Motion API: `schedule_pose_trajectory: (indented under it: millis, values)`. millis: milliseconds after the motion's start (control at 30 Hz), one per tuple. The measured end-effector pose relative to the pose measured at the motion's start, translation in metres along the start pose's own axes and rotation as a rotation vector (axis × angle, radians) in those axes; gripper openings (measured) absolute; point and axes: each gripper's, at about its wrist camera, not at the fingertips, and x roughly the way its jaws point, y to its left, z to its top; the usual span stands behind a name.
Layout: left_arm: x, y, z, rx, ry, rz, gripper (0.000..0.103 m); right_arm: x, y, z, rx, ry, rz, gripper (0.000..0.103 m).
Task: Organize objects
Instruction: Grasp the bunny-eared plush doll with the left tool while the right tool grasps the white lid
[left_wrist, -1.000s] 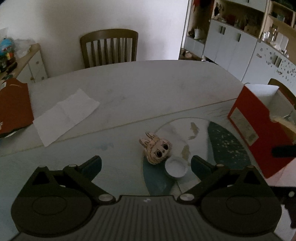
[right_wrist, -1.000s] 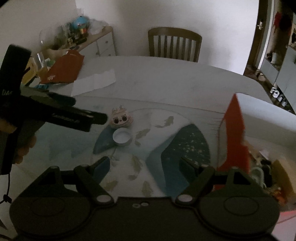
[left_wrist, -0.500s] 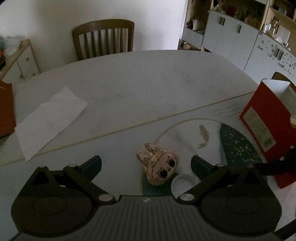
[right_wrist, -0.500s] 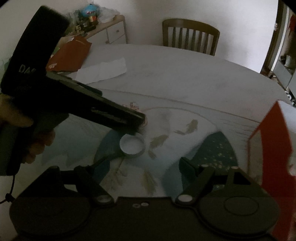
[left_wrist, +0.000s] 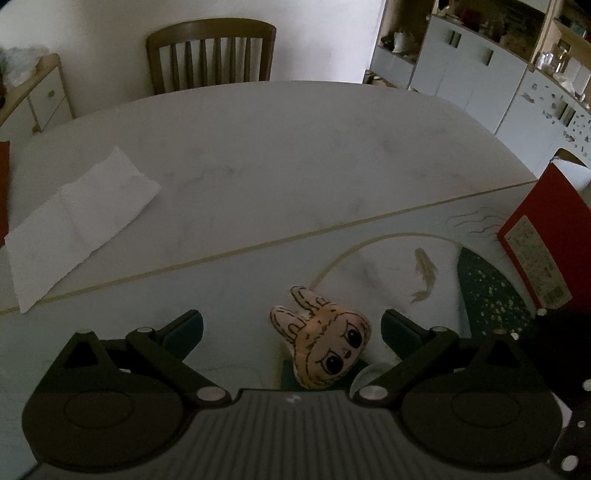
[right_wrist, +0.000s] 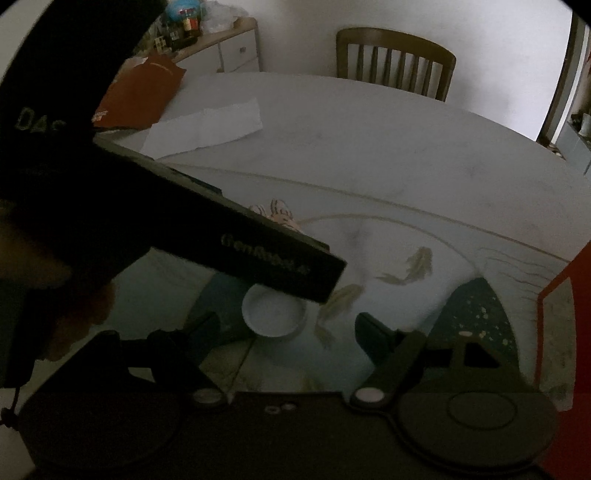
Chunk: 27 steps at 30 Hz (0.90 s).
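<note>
A small plush bunny-eared doll head (left_wrist: 325, 347) lies on the table mat between the open fingers of my left gripper (left_wrist: 291, 325), nearer the right finger. In the right wrist view only its ears (right_wrist: 277, 212) show behind the left gripper's body (right_wrist: 221, 240). A small white round dish (right_wrist: 273, 312) sits just in front of my open, empty right gripper (right_wrist: 286, 328), between its fingers; in the left wrist view only its rim (left_wrist: 364, 373) shows under the right finger.
A red open box (left_wrist: 543, 251) stands at the right on the fish-patterned mat (left_wrist: 424, 266). A white paper sheet (left_wrist: 74, 221) lies at the left, a red bag (right_wrist: 144, 96) beyond it. A wooden chair (left_wrist: 210, 55) stands at the far side.
Both grippers have moved forward. The doll head now lies between the left fingers, and the white dish between the right fingers. The left gripper covers more of the right wrist view.
</note>
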Motion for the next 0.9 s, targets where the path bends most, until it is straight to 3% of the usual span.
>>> schedule_pose_trajectory:
  millis: [133,233,467,900]
  values:
    - [0.001,-0.002,-0.002,0.017,-0.005,-0.004,0.102,0.003,0.003,0.000,-0.010,0.003,0.000,0.064]
    - [0.001,-0.003,-0.005,0.031,-0.016,0.001,0.098,0.004,0.006,0.000,-0.023,-0.005,-0.008,0.061]
    - [-0.001,-0.007,-0.007,0.057,-0.020,-0.007,0.058,0.005,0.009,0.001,-0.046,-0.011,-0.028,0.040]
    - [-0.020,-0.010,-0.003,0.052,-0.024,-0.029,0.055,-0.015,0.003,-0.004,-0.004,-0.007,-0.059,0.037]
